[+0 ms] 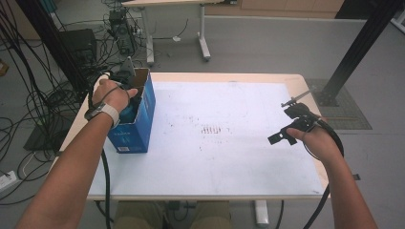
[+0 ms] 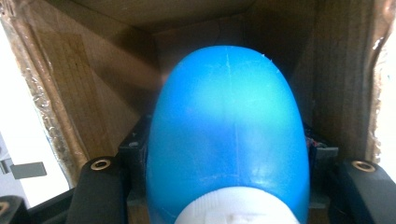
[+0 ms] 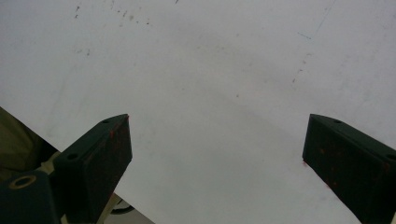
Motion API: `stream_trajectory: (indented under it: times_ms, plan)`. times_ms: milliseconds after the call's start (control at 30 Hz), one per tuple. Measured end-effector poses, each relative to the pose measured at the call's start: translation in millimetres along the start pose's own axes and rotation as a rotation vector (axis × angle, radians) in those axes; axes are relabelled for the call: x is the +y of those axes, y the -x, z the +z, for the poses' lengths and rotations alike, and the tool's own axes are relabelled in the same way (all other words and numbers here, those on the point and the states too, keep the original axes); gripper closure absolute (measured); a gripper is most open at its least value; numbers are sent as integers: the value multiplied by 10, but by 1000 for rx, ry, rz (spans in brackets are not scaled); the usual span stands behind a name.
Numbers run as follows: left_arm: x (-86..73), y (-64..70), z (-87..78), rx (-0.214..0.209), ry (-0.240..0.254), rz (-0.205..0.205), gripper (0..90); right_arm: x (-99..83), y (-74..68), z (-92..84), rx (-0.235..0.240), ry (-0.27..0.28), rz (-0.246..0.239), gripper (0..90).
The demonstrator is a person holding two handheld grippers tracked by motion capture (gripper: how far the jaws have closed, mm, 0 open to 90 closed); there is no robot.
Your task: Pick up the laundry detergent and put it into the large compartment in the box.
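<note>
Left hand-held gripper (image 2: 227,186): jaws closed tight on a blue bottle (image 2: 227,140), one black jaw flanking each side of it; the bottle's white cap (image 2: 233,212) sits at 6 o'clock in the left gripper view.
Blue bottle, location: inside the open blue carton (image 1: 138,121), rounded base pointing into the brown cardboard interior (image 2: 93,70).
Blue carton, location: standing on the surface (image 1: 215,143) near its 9 o'clock edge in the high view, top open.
Left hand (image 1: 111,95): over the carton opening, watch strap (image 1: 102,110) at the wrist.
Right hand-held gripper (image 3: 217,154): jaws spread wide, nothing between them, white surface beneath.
Right hand (image 1: 317,140): at 3 o'clock on the surface in the high view, well apart from the carton.
Surface condition: white sheet with small dark marks (image 1: 210,130) near the centre.
</note>
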State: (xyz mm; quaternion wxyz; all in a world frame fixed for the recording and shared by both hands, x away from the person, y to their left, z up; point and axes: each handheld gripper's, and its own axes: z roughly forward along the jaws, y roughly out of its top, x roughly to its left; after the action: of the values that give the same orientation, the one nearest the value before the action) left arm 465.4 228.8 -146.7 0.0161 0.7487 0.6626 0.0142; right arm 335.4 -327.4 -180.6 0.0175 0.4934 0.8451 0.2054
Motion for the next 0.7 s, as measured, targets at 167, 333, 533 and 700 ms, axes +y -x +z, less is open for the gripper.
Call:
stream_trajectory:
  times_ms: [167,333,533,700]
  plan:
    - [-2,1,1,1,0,0,375,-2,-1,0,1,1,-1,80]
    - [-6,12,3,4,4,0,375,-8,5,4,1,1,0,80]
    - [-6,10,2,3,3,-2,375,-10,6,2,0,-1,2,80]
    - [-5,11,3,3,2,-2,375,-11,4,4,-1,-1,2,80]
